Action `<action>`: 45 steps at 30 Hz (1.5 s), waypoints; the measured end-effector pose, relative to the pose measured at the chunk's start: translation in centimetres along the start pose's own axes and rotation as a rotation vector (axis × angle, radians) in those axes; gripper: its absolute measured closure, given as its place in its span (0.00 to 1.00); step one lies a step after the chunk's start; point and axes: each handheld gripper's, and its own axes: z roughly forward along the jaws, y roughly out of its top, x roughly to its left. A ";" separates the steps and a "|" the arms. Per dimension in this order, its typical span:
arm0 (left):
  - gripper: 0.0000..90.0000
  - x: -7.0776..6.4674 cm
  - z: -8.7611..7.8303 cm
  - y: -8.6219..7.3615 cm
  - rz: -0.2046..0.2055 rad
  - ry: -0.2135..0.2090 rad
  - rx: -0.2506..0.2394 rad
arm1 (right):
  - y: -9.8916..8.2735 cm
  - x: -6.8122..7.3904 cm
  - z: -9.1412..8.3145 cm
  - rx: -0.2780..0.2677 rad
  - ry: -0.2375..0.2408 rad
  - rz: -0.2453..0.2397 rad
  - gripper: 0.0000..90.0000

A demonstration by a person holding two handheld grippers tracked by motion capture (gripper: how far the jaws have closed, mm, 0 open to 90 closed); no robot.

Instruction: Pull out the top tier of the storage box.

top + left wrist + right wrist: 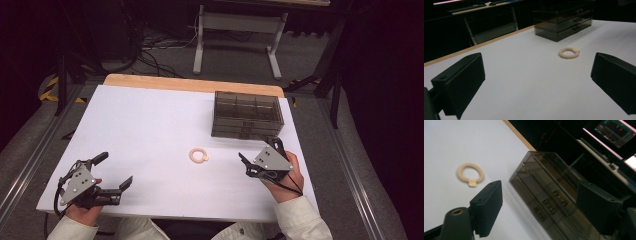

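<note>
On white tabletop (150, 130), beaded bracelet (198, 156)

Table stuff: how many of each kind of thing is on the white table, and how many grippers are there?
Bead bracelet: 1
Smoky clear drawer box: 1
Grippers: 2, the left gripper and the right gripper, each held in a hand, both open and empty
Total: 4
</note>
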 end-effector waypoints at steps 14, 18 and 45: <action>0.00 -0.2 -0.3 0.2 -0.004 0.030 -0.018 | 0.5 0.8 1.1 0.091 -0.152 -0.248 0.31; 0.00 -0.2 -0.4 0.2 -0.004 0.033 -0.019 | 0.5 1.0 1.3 0.105 -0.178 -0.291 0.33; 0.00 0.0 -0.3 0.2 -0.004 0.030 -0.011 | -1.2 2.2 5.0 0.217 -0.366 -0.600 0.53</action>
